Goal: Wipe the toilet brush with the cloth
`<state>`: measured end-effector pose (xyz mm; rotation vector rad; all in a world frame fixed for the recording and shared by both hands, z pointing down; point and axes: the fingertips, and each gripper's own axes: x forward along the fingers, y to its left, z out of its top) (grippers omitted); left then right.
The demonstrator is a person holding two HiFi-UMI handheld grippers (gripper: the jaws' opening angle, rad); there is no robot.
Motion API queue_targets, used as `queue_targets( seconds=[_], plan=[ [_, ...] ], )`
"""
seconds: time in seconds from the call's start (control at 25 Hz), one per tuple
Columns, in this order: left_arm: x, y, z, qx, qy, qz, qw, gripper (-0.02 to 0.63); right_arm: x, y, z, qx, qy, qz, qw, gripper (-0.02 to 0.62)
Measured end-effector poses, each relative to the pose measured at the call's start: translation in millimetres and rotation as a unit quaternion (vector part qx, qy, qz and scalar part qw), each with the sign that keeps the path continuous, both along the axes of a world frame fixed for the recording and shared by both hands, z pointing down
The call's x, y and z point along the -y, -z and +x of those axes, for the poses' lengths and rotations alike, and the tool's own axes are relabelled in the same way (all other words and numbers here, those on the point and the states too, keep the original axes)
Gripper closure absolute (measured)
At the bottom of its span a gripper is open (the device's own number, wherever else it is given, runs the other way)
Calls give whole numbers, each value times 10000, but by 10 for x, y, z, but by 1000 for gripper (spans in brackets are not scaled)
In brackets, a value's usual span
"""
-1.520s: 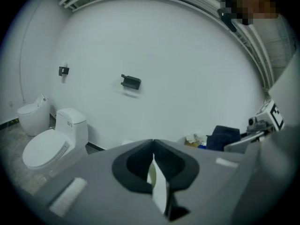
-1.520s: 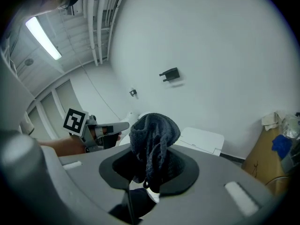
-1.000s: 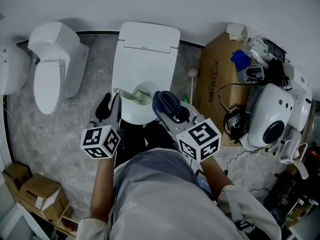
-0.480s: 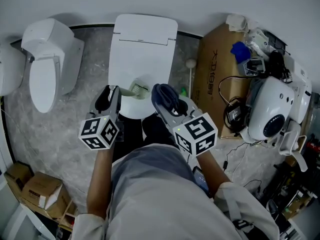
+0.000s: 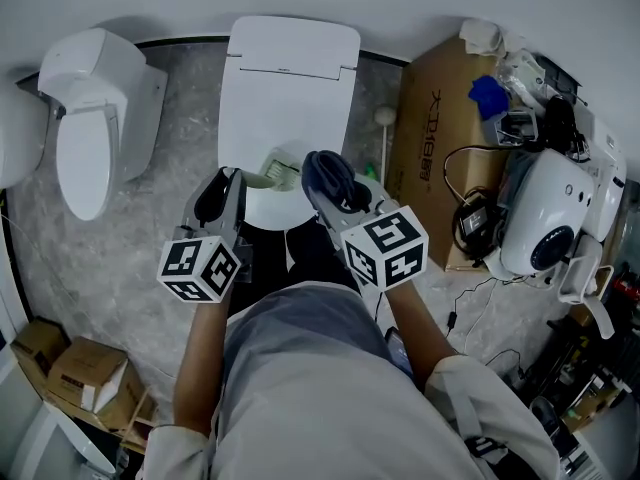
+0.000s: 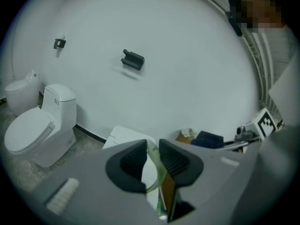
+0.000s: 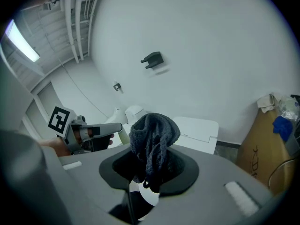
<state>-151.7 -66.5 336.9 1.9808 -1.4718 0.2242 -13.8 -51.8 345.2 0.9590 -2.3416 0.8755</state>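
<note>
1. Person in a grey top [image 5: 310,388], nearest the camera, with one gripper per hand. Small cartons [image 5: 75,368] sit on the floor to the person's left.
2. Left gripper [image 5: 232,180] [image 6: 151,159]. Its jaws are closed on a thin, pale green piece taken to be the toilet brush [image 5: 276,175] [image 6: 158,170], which juts out over the toilet's front.
3. Right gripper [image 5: 322,193] [image 7: 151,165]. Its jaws are clamped on the dark cloth [image 5: 328,176] [image 7: 153,137], which is bunched and spills above them.
4. Task status: both things are in hand and raised side by side, near each other but apart. No contact between cloth and brush shows, so the pick-ups look done and the wipe itself appears yet to be made. Nothing lies between the two, and the closing move looks unobstructed.
5. White toilet [image 5: 290,78], lid down, just beyond the grippers.
6. White ball-topped stick [image 5: 385,118], just beside the toilet's right side. A cardboard box [image 5: 430,138] is next to it, then cables and a round white device [image 5: 545,218].
7. Second toilet [image 5: 85,138], to the left and well apart.
8. White wall with a dark bracket [image 6: 133,59], farthest.
</note>
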Motion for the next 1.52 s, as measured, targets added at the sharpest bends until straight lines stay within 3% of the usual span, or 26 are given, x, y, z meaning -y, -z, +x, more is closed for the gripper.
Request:
queue_targets(
  seconds=[0.2,0.84,1.16,1.52],
  plan=[
    [1,-24,-38,112,7,5,9999,606,93,-225,-122,338,-18,-325,9989,489],
    [69,-53,-30,139,-238,203,9994,606,329,-947,-425,177,326,-846,9957,489],
    [100,-52,-39,208,-163,280,9993,606,340,-1337,-569,25,782,-1016,9917,489],
    [133,-66,-45,283,-138,399,9987,606,348,-1847,-686,40,1273,-1562,9795,489]
  ],
)
